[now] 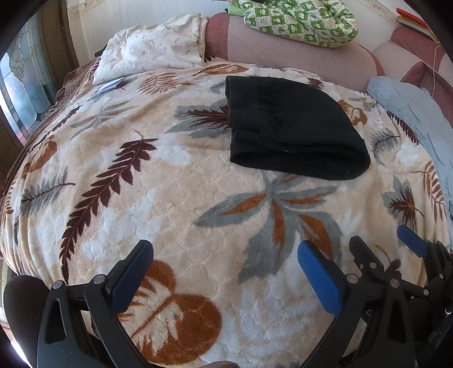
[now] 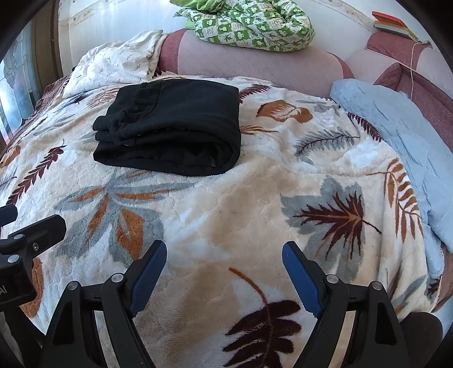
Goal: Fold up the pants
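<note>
The black pants [image 1: 291,130] lie folded into a compact stack on the leaf-patterned blanket [image 1: 170,192], toward the far side of the bed. They also show in the right wrist view [image 2: 172,127]. My left gripper [image 1: 226,254] is open and empty, hovering over the blanket well short of the pants. My right gripper [image 2: 223,254] is open and empty too, near the front of the bed; it shows at the right edge of the left wrist view [image 1: 385,243]. Neither gripper touches the pants.
A white pillow [image 1: 153,48] lies at the far left, a green checked quilt [image 1: 300,19] sits on the pink headboard [image 1: 283,53], and a light blue quilt [image 2: 396,136] lies along the right. A window [image 1: 19,79] is on the left.
</note>
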Available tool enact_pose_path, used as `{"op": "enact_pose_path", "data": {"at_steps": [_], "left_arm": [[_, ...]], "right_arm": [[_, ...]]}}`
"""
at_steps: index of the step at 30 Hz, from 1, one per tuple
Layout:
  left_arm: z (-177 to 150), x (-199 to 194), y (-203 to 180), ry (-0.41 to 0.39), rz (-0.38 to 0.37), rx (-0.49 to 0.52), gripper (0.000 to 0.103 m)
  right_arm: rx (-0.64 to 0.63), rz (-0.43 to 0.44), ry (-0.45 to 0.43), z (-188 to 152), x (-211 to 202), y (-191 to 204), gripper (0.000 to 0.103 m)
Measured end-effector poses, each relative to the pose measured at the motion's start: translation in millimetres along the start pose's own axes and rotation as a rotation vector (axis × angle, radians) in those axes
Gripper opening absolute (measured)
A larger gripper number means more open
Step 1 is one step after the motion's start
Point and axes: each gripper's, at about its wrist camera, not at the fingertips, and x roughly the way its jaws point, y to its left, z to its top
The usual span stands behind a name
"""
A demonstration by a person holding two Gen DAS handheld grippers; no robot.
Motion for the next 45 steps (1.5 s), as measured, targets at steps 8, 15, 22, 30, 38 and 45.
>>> {"op": "enact_pose_path", "data": {"at_steps": [8,15,22,30,38,45], "left_arm": [[-0.8,2.8,-4.1,0.012,0.005,0.013,0.102],[-1.1,4.1,-4.0,0.020,0.003,0.013,0.102],[-1.6,5.0,-3.2,0.023,0.000,0.011,0.102],[-2.3,6.2,-3.0,0.030,-0.002,0.011,0.102],[-2.6,6.6,-3.5,0.032,-0.003,0.012,0.102],[-3.6,3.0,-5.9,0.015,0.005,0.024,0.102]], "right_arm": [[0.011,-0.002,0.012,-0.1,3.9,-5.9,0.088],[0.011,-0.003,0.013,-0.3,4.8,-7.0,0.088],[0.010,-0.003,0.014,-0.2,4.9,-7.1,0.088],[0.010,-0.002,0.014,0.1,4.3,-6.1,0.088],[0.009,-0.003,0.011,0.5,3.2,-5.2,0.088],[0.010,-0.003,0.009,1.3,3.5,-6.2,0.088]]}}
